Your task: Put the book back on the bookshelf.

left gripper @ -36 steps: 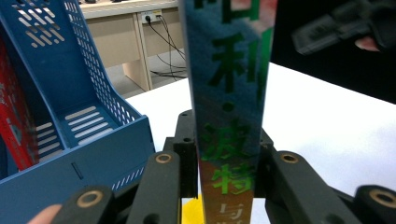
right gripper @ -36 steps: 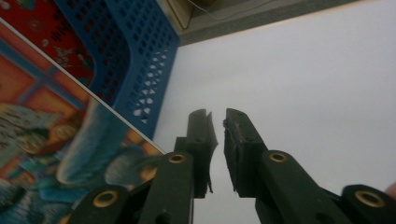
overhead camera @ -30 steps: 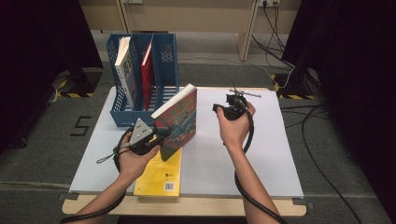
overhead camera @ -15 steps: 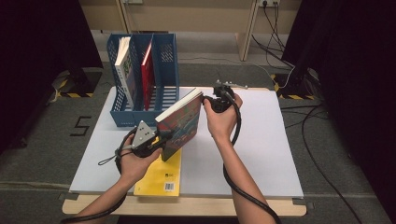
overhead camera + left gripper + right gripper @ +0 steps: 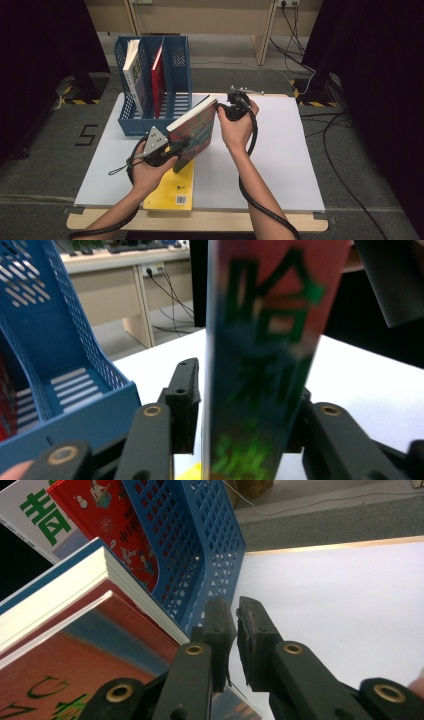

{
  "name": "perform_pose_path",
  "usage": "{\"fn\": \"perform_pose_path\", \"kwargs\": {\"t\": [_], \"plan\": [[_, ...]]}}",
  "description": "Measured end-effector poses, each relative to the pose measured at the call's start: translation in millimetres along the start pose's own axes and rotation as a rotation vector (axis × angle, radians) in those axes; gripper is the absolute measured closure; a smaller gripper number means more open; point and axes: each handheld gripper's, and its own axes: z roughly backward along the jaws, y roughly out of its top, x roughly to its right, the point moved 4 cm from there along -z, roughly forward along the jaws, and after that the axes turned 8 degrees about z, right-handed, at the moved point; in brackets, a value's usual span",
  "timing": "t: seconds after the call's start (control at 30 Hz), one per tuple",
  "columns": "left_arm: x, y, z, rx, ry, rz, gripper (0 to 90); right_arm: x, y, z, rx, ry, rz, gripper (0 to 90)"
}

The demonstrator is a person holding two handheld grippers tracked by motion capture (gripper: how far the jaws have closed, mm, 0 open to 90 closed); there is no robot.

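A thick book with a red and teal cover [image 5: 197, 130] stands tilted on its lower edge on the white table [image 5: 280, 160]. My left gripper [image 5: 182, 147] straddles its spine low down. In the left gripper view the spine [image 5: 265, 315] runs up between the jaws, which have just been opening. A thin gap shows beside one pad [image 5: 186, 400], so the left gripper [image 5: 245, 385] is open around the book. My right gripper [image 5: 221, 106] is shut, its tips at the book's upper right corner. In the right gripper view the right gripper [image 5: 235, 610] lies over that corner of the book [image 5: 65, 645].
A blue file rack [image 5: 177, 70] stands at the back left, holding a white book [image 5: 132, 70] and a red book [image 5: 157, 75]; its right slot is empty. A yellow book [image 5: 172, 192] lies flat at the front edge. Bare table stretches to the right.
My right hand has moved left from the open table to the book's upper corner. The left hand and the book have stayed about where they were.
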Motion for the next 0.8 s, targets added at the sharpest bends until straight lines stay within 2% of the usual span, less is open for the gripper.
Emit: {"fn": "perform_pose_path", "kwargs": {"t": [0.13,0.47,0.63,0.8], "plan": [[2.3,0.5,-2.0,0.027,0.007,0.006,60.4,-0.1,0.7,0.6,-0.002,-0.001,0.002,82.8],[3.5,4.6,-9.9,0.042,0.021,0.010,63.8,-0.5,1.4,1.3,-0.002,0.000,0.001,82.8],[3.4,6.0,-15.1,0.038,0.026,0.010,68.9,-2.1,2.3,0.1,-0.004,-0.002,0.002,83.0],[2.0,5.5,-15.6,0.043,0.033,-0.018,72.0,-2.0,3.0,0.7,-0.004,0.000,0.007,82.0]]}}
